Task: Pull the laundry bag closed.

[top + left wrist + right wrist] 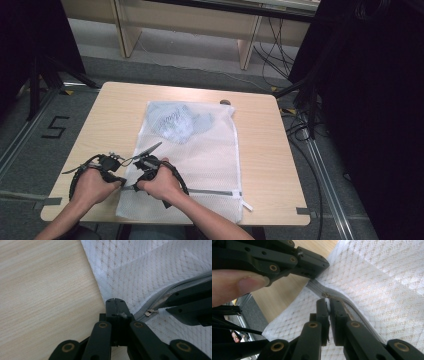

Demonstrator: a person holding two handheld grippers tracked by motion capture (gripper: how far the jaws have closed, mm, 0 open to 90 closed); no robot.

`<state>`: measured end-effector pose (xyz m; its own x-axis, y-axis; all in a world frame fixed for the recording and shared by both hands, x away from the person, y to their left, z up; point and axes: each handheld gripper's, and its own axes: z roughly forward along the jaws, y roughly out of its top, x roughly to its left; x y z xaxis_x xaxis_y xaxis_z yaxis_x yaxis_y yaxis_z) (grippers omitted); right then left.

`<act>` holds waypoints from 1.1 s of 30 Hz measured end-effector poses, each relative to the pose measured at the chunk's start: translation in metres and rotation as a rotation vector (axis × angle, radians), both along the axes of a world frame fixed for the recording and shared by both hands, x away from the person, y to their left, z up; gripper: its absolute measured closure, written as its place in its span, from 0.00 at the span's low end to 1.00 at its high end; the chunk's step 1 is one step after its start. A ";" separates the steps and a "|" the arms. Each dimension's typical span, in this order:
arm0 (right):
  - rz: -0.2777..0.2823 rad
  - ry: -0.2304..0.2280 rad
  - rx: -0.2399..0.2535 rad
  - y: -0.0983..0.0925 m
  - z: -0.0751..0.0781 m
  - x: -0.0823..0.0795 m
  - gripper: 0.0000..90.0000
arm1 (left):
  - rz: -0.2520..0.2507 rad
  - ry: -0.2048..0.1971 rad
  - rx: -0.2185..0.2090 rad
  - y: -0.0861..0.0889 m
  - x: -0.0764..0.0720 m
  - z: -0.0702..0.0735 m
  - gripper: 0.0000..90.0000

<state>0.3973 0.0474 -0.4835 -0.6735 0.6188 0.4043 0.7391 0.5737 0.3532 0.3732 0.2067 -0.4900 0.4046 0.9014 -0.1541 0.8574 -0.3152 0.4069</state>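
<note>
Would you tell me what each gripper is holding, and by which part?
Left gripper pinches the mesh laundry bag at its edge by the zipper's end; right gripper grips the zipper pull.

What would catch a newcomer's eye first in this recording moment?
The white mesh laundry bag lies flat in the middle of the wooden table, with pale folded clothing showing through its far end. At the bag's near left corner both hands crowd together: the left gripper is clamped on the bag's edge beside the zipper, while the right gripper pinches the small zipper pull.
</note>
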 end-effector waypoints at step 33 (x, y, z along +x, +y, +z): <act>-0.044 0.026 -0.037 -0.011 0.006 -0.002 0.97 | -0.047 -0.013 0.029 0.003 0.002 0.001 1.00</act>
<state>0.3951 0.0367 -0.4774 -0.6350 0.6623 0.3976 0.7724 0.5529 0.3125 0.3752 0.2095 -0.4890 0.4483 0.8854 -0.1224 0.8360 -0.3669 0.4080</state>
